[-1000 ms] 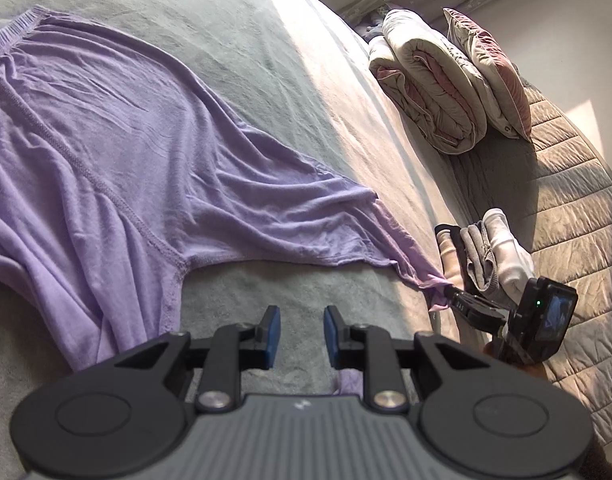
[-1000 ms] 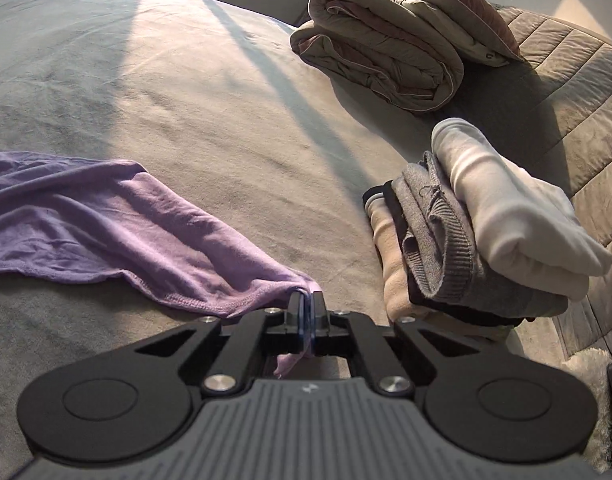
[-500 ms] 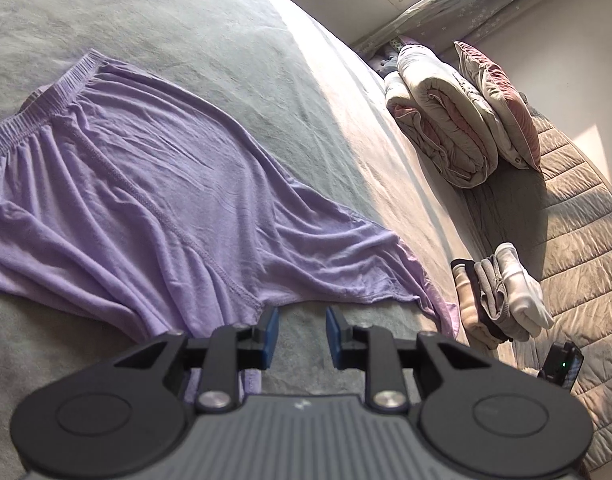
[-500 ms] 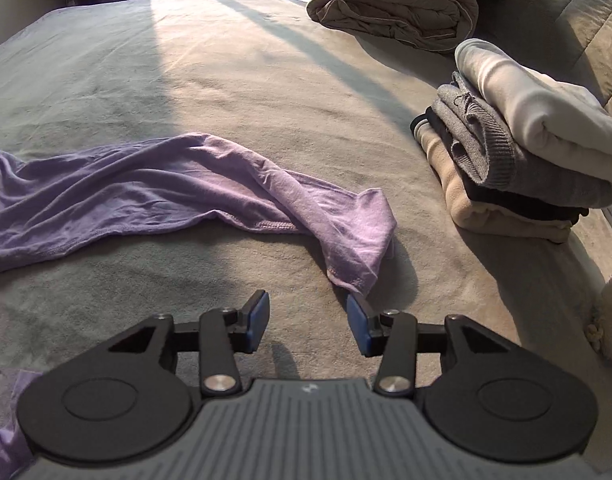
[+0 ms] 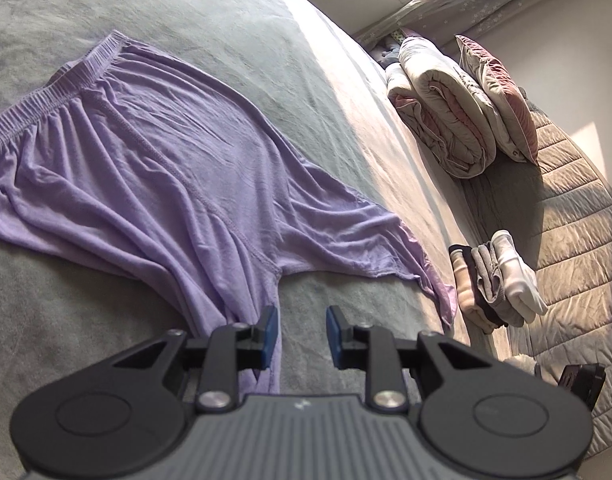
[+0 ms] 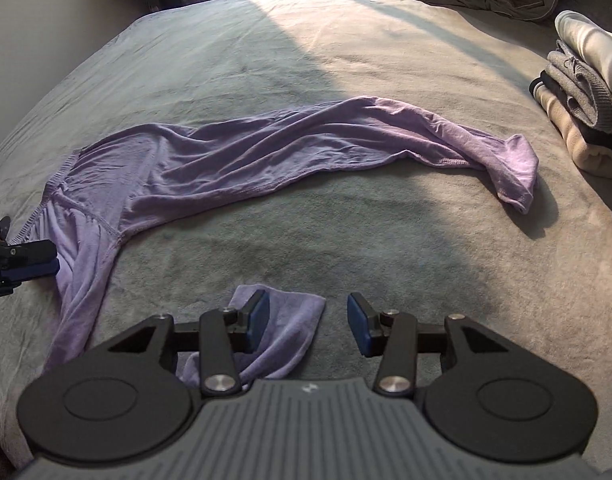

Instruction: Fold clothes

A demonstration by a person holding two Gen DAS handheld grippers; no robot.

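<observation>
Lilac trousers [image 5: 165, 184] lie spread on the grey bed, waistband at the far left. In the right wrist view one leg [image 6: 265, 148] stretches right and ends in a crumpled cuff [image 6: 514, 176]. The other leg runs toward me, and its end [image 6: 289, 328] lies under my right gripper [image 6: 308, 322], which is open with nothing between its pads. My left gripper [image 5: 300, 332] is open a little over bare bed. The near leg passes just under its left finger [image 5: 267, 332] without being pinched. That left gripper also shows at the left edge of the right wrist view, beside the trousers' crotch [image 6: 21, 264].
A stack of folded clothes [image 5: 498, 280] stands at the bed's right side, seen also in the right wrist view [image 6: 582, 92]. A rolled duvet [image 5: 446, 112] and a pillow [image 5: 498, 92] lie farther back against a quilted cover [image 5: 566, 220]. Grey bedspread [image 6: 346, 240] lies between the legs.
My right gripper has opened and let go of the leg's cuff, which now lies on the bed, and it has swung left to the other leg's end. The left gripper has drawn back.
</observation>
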